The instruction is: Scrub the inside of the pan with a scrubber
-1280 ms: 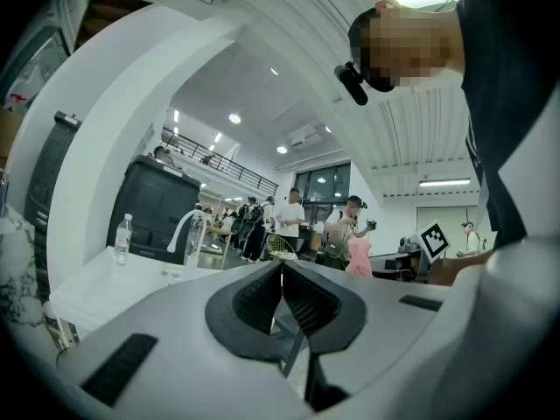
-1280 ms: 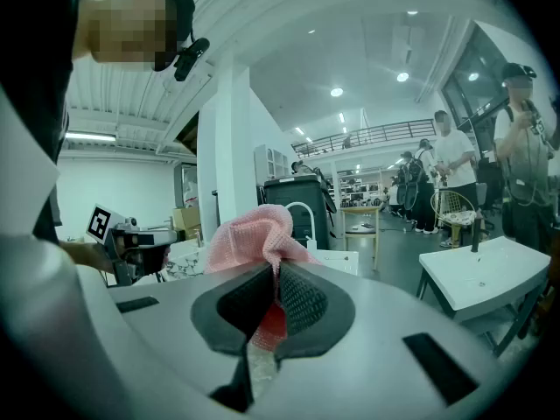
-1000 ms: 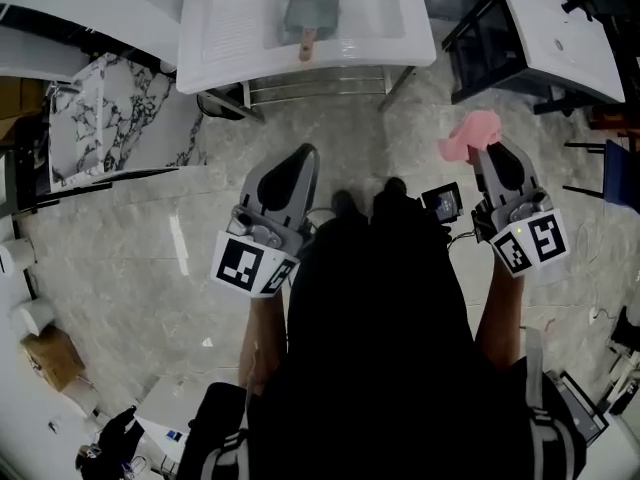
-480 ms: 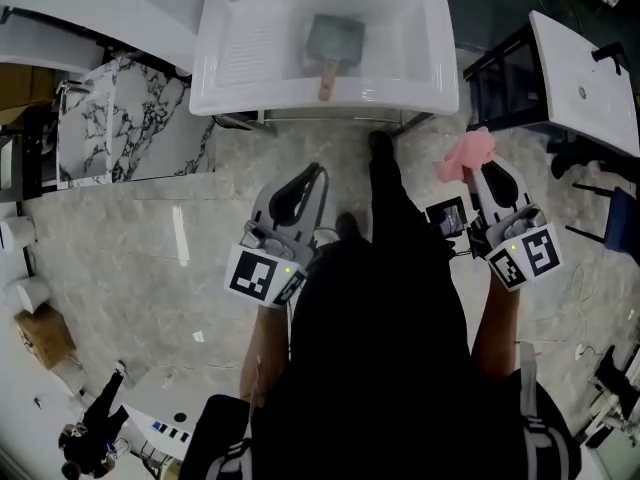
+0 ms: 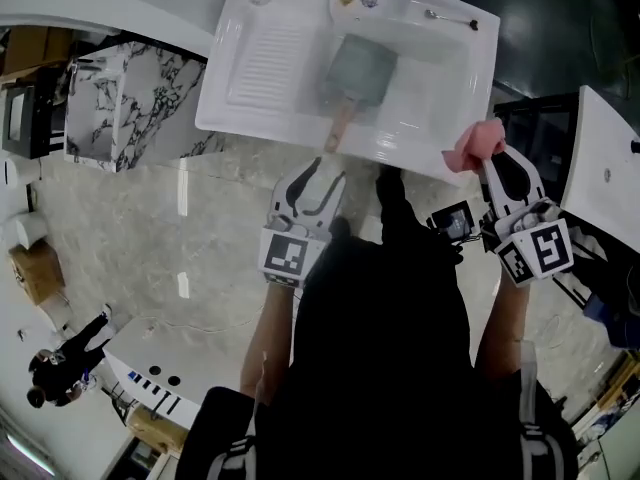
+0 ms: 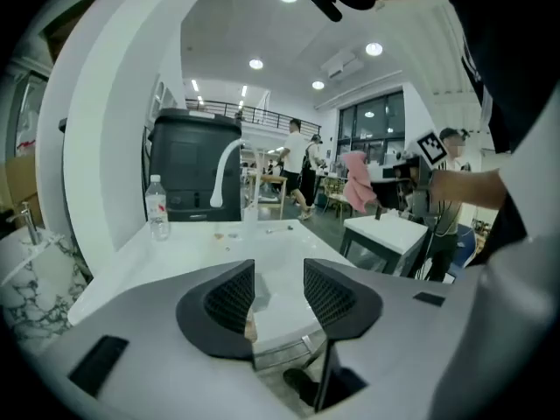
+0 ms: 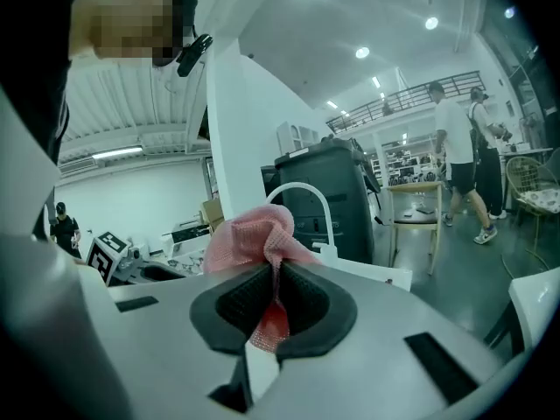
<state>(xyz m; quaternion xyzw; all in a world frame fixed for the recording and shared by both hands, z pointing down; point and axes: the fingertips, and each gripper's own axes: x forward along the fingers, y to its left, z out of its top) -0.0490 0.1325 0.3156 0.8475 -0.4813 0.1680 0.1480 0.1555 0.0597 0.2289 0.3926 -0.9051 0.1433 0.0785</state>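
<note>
A grey pan [image 5: 358, 68] lies in the white sink [image 5: 250, 63], handle toward its front edge. Just before that edge, the left gripper [image 5: 322, 171] has just been opening its jaws, nothing between them. At the sink's front right corner, the right gripper [image 5: 497, 160] pinches a pink scrubber [image 5: 478, 140]. Scrubbing looks not yet begun; next, likely steady the handle.

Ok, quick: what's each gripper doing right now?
Left gripper: open, jaws have just been opening, nothing between them.
Right gripper: closed on the pink mesh scrubber.

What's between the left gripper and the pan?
Only the sink's front rim, in the head view. The left gripper, jaws just opening, holds nothing.
</note>
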